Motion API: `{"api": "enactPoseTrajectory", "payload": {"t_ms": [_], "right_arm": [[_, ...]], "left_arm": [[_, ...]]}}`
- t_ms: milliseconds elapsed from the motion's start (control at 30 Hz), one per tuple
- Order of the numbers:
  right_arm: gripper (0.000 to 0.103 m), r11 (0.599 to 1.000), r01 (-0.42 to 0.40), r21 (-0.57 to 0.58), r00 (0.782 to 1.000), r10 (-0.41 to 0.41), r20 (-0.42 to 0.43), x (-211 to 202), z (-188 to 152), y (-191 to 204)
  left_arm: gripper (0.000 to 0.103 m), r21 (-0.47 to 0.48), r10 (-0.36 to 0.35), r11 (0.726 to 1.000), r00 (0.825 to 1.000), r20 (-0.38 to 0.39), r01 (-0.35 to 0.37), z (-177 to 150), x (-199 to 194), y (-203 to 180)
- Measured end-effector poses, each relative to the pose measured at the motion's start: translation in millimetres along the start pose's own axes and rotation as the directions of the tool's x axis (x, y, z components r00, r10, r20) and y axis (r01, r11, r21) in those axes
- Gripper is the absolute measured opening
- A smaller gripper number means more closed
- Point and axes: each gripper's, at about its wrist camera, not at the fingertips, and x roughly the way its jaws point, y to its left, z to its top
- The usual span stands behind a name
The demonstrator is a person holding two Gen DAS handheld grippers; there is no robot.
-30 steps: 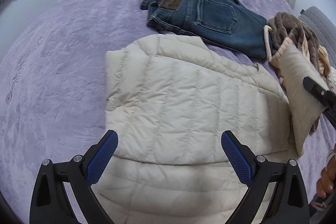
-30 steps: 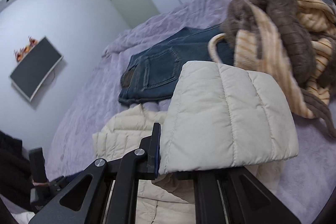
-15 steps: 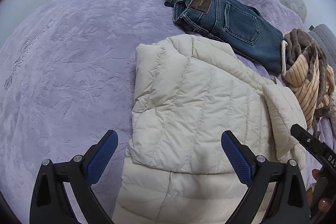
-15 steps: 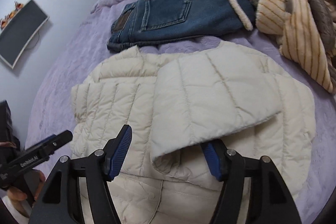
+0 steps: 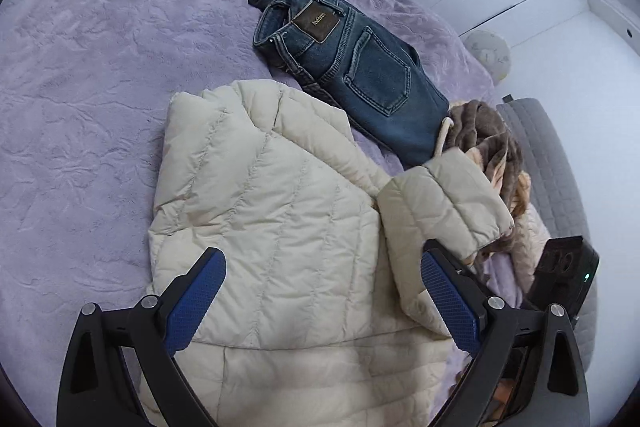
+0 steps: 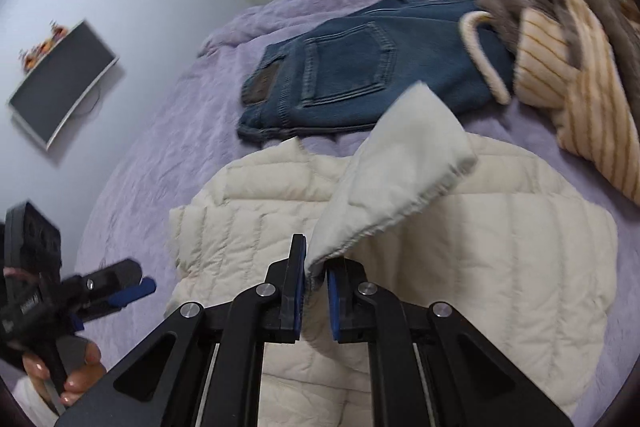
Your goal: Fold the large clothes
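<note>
- The purple bedspread [image 5: 100,107] fills most of what I see and everything lies on it.
- My cream puffer jacket [image 5: 272,219] lies flat in the middle of the bed, its body spread out beneath both of my grippers, collar end toward twelve o'clock in the left wrist view.
- The folded jeans [image 5: 360,67] lie just past the jacket at about one o'clock, waistband patch facing up; whether they touch the jacket's collar edge I cannot tell.
- A brown and striped fleece garment [image 6: 568,39] is heaped at two o'clock in the right wrist view, its cream edge lying over the end of the jeans.
- The jacket's sleeve [image 6: 400,171] rises off the body and folds inward, its cuff end in the air at twelve o'clock from my right gripper.
- A dark screen [image 6: 60,87] hangs on the wall at ten o'clock in the right wrist view.
- My left gripper [image 5: 320,301] hovers over the jacket's body with its jaws spread wide and nothing between the blue pads.
- My right gripper [image 6: 316,291] has its jaws nearly together, pinching the edge of the sleeve.
- My left hand [image 6: 68,371] wraps its gripper's handle at eight o'clock in the right wrist view.
</note>
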Motion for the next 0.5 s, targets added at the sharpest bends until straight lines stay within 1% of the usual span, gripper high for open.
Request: {"api": "enactPoseTrajectory", "payload": {"t_ms": [67, 133, 167, 200, 233, 267, 367, 500], "right_arm": [[0.011, 0.997, -0.038, -0.073, 0.998, 0.034, -0.058, 16.0, -5.8, 19.4], [0.013, 0.992, -0.068, -0.106, 0.989, 0.053, -0.138, 35.1, -13.5, 31.8], [0.026, 0.99, -0.071, -0.122, 0.983, 0.049, -0.179, 44.1, -17.4, 36.7], [0.047, 0.989, -0.065, -0.135, 0.977, 0.036, -0.209, 50.6, -21.6, 39.6], [0.058, 0.988, -0.061, -0.141, 0.974, 0.028, -0.223, 53.7, -24.9, 41.9], [0.067, 0.988, -0.062, -0.142, 0.975, 0.03, -0.221, 51.9, -27.0, 42.9], [0.067, 0.991, -0.035, -0.125, 0.982, 0.011, -0.188, 35.4, -28.5, 36.9], [0.067, 1.0, -0.009, -0.028, 0.989, 0.005, -0.151, 4.6, -32.0, 3.9]], "left_arm": [[0.099, -0.037, -0.047, 0.998, 0.999, -0.015, 0.047, 3.0, 2.7, 6.0], [0.099, -0.078, -0.099, 0.992, 0.995, -0.027, 0.096, 5.1, 6.9, 11.3], [0.099, -0.094, -0.117, 0.989, 0.993, -0.032, 0.114, 6.3, 9.5, 13.7], [0.099, -0.105, -0.124, 0.987, 0.992, -0.039, 0.119, 7.4, 12.9, 15.1], [0.099, -0.108, -0.122, 0.987, 0.991, -0.047, 0.116, 8.1, 16.7, 16.0], [0.099, -0.104, -0.117, 0.988, 0.991, -0.058, 0.11, 8.8, 21.5, 15.4], [0.099, -0.076, -0.063, 0.996, 0.993, -0.1, 0.056, 9.6, 37.9, 12.8], [0.099, -0.025, 0.007, 1.0, 0.991, -0.136, -0.01, 8.7, 55.5, 2.9]]}}
